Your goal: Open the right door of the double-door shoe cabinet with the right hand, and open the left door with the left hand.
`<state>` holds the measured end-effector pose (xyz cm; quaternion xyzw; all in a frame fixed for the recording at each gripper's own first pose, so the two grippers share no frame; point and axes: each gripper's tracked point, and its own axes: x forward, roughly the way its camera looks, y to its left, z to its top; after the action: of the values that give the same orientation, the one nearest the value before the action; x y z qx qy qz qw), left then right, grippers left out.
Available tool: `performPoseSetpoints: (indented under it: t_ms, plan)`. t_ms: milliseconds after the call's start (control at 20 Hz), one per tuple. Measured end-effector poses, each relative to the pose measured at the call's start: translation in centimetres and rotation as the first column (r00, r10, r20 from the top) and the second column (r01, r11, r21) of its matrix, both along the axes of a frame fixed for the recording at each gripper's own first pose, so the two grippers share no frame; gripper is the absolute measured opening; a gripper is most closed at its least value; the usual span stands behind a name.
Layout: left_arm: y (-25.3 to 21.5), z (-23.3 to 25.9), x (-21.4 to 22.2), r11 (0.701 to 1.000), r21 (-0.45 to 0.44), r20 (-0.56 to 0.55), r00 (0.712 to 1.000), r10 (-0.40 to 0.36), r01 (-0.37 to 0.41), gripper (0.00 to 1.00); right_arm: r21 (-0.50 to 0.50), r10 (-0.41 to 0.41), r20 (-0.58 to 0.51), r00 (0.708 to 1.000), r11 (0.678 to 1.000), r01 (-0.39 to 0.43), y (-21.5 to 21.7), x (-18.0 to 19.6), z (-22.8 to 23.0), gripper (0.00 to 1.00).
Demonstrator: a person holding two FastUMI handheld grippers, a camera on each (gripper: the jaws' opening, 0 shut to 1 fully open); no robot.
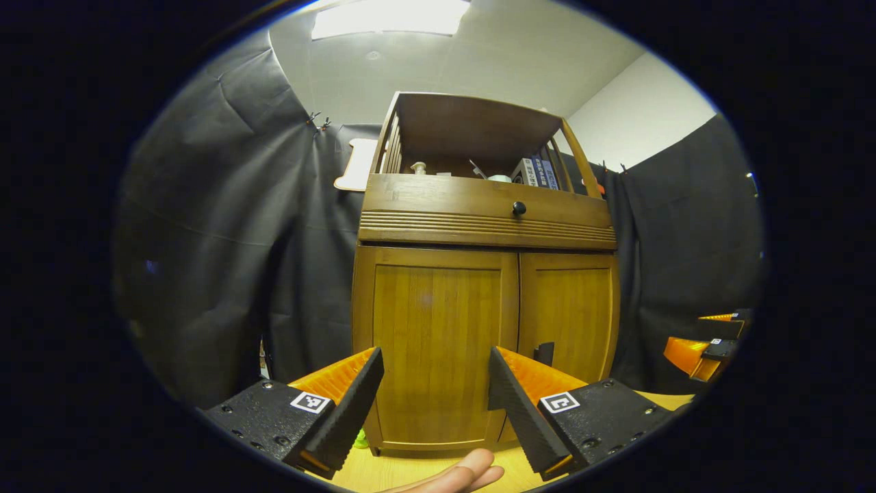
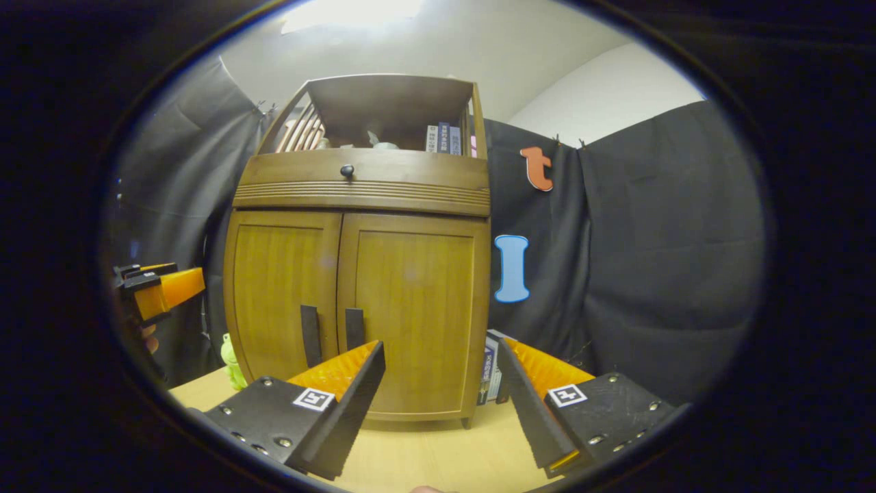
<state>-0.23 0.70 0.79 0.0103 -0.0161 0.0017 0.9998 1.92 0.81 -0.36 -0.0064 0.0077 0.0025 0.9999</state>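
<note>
Two doors are sitting shut on the shoe cabinet (image 2: 359, 287), which is standing toward the tabletop's (image 2: 424, 459) far edge. The right door (image 2: 414, 308) is lying straight ahead of the right tool (image 2: 438, 390), its upright handle (image 2: 354, 329) just left of the fingers. The left tool (image 1: 434, 397) is facing the left door (image 1: 438, 335). Both tools are gaping wide, holding nothing.

brown wooden cabinet (image 2: 356, 274), black handles (image 2: 332, 327)
</note>
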Motion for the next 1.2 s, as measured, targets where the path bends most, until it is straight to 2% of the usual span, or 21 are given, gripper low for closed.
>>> performPoseSetpoints:
  t_ms: [50, 100, 350, 500, 600, 750, 800, 1050, 1200]
  plan:
    - [0.0, 0.0, 0.0, 1.0, 0.0, -0.001, 1.0, 0.001, -0.001, 0.96, 0.0, 0.009, 0.001, 1.0, 1.0, -0.009, 0.4, 0.5, 0.1, 0.98]
    - [0.1, -0.1, 0.0, 1.0, 0.001, 0.0, 1.0, 0.002, -0.002, 0.92, 0.001, 0.017, 0.0, 1.0, 1.0, -0.017, 0.7, 1.1, 0.3, 0.95]
    - [0.3, 0.0, 0.2, 1.0, 0.004, 0.003, 1.0, 0.006, -0.006, 0.93, 0.05, 0.058, -0.02, 0.998, 0.997, -0.057, 3.0, 5.1, 0.5, 0.98]
    - [0.4, 0.1, 0.4, 1.0, 0.01, 0.009, 1.0, -0.007, 0.007, 0.92, 0.062, 0.133, -0.066, 0.989, 0.99, -0.129, 5.9, 7.8, -1.3, 0.98]
    - [1.0, 0.2, 0.5, 1.0, 0.006, 0.012, 1.0, 0.005, -0.005, 0.92, 0.06, 0.156, -0.086, 0.984, 0.987, -0.151, 7.6, 9.5, -2.5, 0.95]
    - [2.1, 0.1, 0.8, 1.0, -0.01, 0.004, 1.0, 0.021, -0.021, 0.92, 0.035, 0.191, -0.128, 0.973, 0.982, -0.188, 10.5, 12.0, -4.7, 0.98]
    - [2.3, 0.0, 1.0, 1.0, -0.015, 0.004, 1.0, 0.022, -0.022, 0.95, 0.028, 0.191, -0.151, 0.97, 0.982, -0.189, 11.2, 12.9, -5.8, 0.95]
    - [2.9, 0.0, 1.3, 0.999, -0.023, 0.001, 1.0, 0.023, -0.023, 0.92, 0.03, 0.195, -0.18, 0.964, 0.981, -0.193, 14.2, 16.9, -8.7, 0.98]
    - [2.2, -0.1, 1.4, 1.0, -0.029, -0.001, 1.0, -0.003, 0.003, 0.93, 0.022, 0.202, -0.173, 0.964, 0.979, -0.202, 15.5, 19.2, -9.3, 0.98]
